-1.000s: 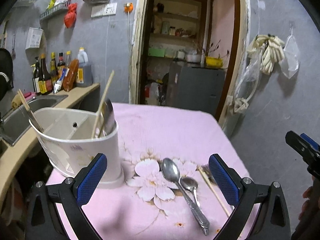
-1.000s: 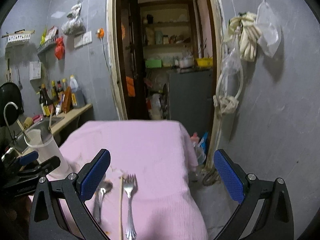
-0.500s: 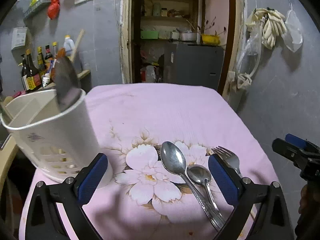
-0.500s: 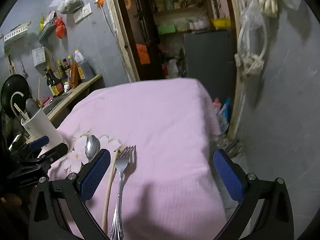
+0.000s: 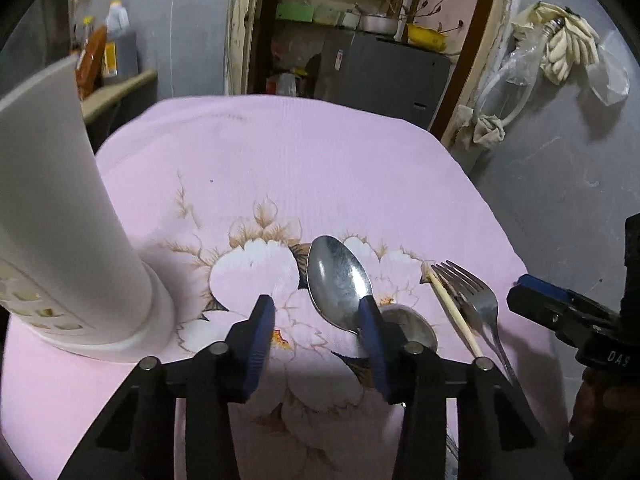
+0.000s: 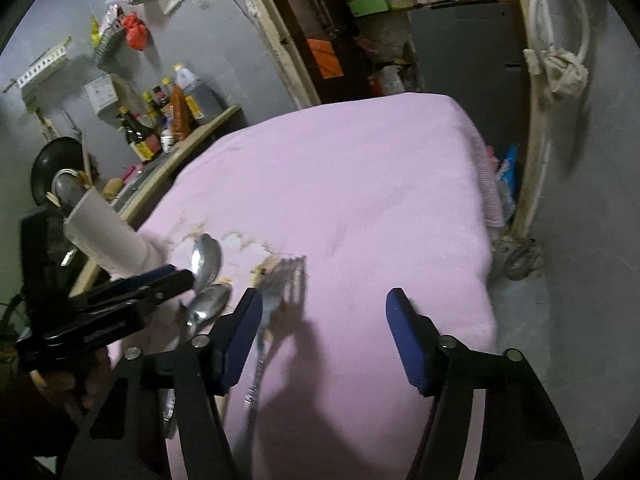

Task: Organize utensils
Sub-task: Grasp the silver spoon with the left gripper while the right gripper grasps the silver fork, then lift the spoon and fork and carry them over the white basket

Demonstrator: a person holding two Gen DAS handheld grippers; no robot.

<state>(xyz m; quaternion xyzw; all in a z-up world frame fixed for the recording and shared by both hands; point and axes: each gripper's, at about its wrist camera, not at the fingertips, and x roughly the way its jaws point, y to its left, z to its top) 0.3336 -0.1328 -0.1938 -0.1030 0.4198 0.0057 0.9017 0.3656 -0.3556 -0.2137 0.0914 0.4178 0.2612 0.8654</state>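
Four loose utensils: two spoons, one fork, one chopstick, all lying flat on the pink cloth of the desk (image 5: 280, 168), right of the white holder (image 5: 60, 220).
Left gripper (image 5: 316, 344): spread, nothing between its fingers; the right finger lies over the neck of the large spoon (image 5: 338, 280).
Right gripper (image 6: 326, 338): spread and empty; its left finger sits just beside the fork (image 6: 280, 284), the other finger over bare cloth.
Small spoon (image 5: 408, 326): just right of the large spoon, partly hidden behind the left gripper.
Chopstick (image 5: 454, 314): thin, pale, touching the fork's left side, farther right of the holder.
Handling, judged: the metal pieces look stiff, smooth and slippery, lying low on soft cloth; take hold across the narrow handle near the neck. The chopstick looks light and apt to roll.
Holder: one, upright, at the cloth's left edge; some utensils already stand in it.
Bottles (image 6: 160, 128): several, on the counter beyond the holder.
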